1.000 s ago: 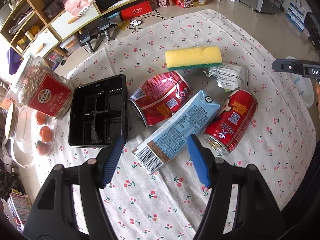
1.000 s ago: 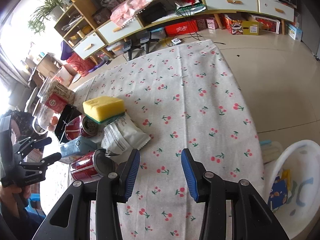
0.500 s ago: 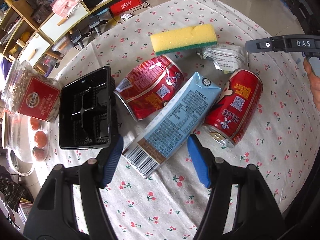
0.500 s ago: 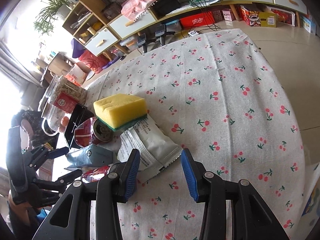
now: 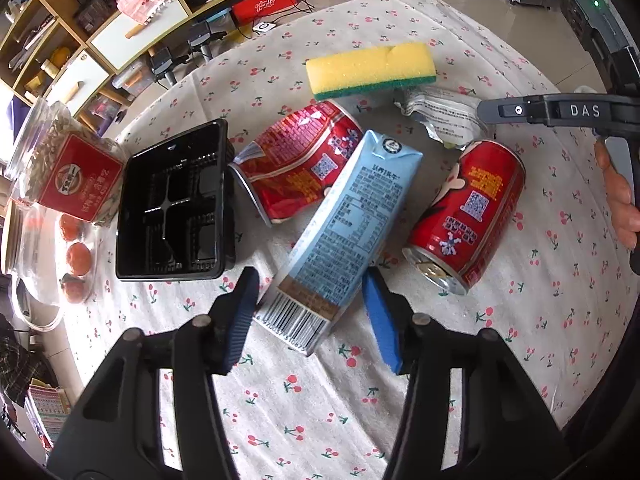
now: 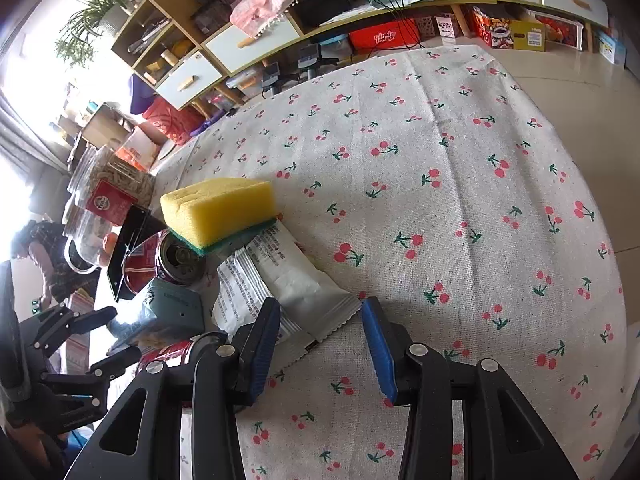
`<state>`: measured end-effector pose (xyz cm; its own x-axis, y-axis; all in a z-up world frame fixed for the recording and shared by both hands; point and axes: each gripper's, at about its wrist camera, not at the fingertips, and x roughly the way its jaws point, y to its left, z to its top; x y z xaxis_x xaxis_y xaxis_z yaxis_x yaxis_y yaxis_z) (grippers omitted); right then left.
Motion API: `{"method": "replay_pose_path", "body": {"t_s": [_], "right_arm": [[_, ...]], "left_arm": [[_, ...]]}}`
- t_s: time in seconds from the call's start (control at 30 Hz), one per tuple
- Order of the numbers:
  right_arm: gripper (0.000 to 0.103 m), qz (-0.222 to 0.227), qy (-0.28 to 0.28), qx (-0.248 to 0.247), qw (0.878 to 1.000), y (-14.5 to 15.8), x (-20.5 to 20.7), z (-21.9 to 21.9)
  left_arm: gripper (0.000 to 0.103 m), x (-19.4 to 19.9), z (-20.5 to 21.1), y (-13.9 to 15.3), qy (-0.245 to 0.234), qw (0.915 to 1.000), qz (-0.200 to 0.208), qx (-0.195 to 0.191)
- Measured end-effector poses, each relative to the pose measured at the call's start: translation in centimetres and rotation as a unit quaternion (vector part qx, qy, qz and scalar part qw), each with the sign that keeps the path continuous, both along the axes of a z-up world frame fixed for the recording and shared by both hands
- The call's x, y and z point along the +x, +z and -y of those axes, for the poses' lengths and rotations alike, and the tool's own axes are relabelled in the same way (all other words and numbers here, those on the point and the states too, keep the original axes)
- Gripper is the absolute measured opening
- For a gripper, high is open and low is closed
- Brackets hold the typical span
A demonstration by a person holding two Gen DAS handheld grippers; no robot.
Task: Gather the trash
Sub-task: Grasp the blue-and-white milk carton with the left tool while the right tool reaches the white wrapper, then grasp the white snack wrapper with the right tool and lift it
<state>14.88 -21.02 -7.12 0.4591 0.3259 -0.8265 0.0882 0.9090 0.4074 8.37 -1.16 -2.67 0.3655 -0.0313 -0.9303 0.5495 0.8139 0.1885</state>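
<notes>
A blue milk carton (image 5: pixel 344 228) lies flat on the cherry-print tablecloth (image 5: pixel 312 408). My left gripper (image 5: pixel 310 312) is open with its fingers on either side of the carton's barcode end. A crushed red can (image 5: pixel 296 160) lies left of the carton and a red can (image 5: pixel 468 212) right of it. A white wrapper (image 6: pixel 276 284) lies beside a yellow sponge (image 6: pixel 220 210). My right gripper (image 6: pixel 320 340) is open, its fingers around the wrapper's near corner.
A black plastic tray (image 5: pixel 176 204) sits left of the cans. A jar with a red label (image 5: pixel 68 172) and a glass dish with oranges (image 5: pixel 76 258) stand at the left edge. Shelves and boxes lie beyond the table.
My left gripper has moved forward, so the carton's end now lies between its fingers. My right gripper has moved left and closer to the wrapper.
</notes>
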Motion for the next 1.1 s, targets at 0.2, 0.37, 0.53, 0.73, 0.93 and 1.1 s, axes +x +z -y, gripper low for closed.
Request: {"method": "replay_pose_path", "body": {"t_s": [0.2, 0.37, 0.53, 0.73, 0.93, 1.1], "right_arm": [[0.012, 0.007, 0.014, -0.008, 1.000, 0.3, -0.4, -0.9], [0.008, 0.021, 0.017, 0.005, 1.000, 1.3, -1.0, -0.9], [0.008, 0.038, 0.007, 0.023, 0.999, 2.5, -1.3, -0.3], [0.040, 0.026, -0.014, 0.038, 0.999, 1.7, -0.9, 0.5], [0.059, 0.015, -0.029, 0.049, 0.998, 0.4, -0.6, 0.6], [0.059, 0.018, -0.024, 0.049, 0.998, -0.3, -0.1, -0.7]], "left_arm": [[0.044, -0.7, 0.0, 0.4, 0.009, 0.9998, -0.006, -0.015], [0.043, -1.5, -0.1, 0.9, 0.008, 0.9995, -0.010, -0.027], [0.043, -2.1, -0.6, 2.2, 0.011, 0.9986, -0.004, -0.051], [0.043, -2.3, -1.3, 3.4, 0.024, 0.9964, 0.002, -0.082], [0.043, -2.0, -2.0, 4.4, 0.040, 0.9936, 0.011, -0.105], [0.043, -1.7, -1.9, 4.4, 0.046, 0.9931, 0.016, -0.106]]}}
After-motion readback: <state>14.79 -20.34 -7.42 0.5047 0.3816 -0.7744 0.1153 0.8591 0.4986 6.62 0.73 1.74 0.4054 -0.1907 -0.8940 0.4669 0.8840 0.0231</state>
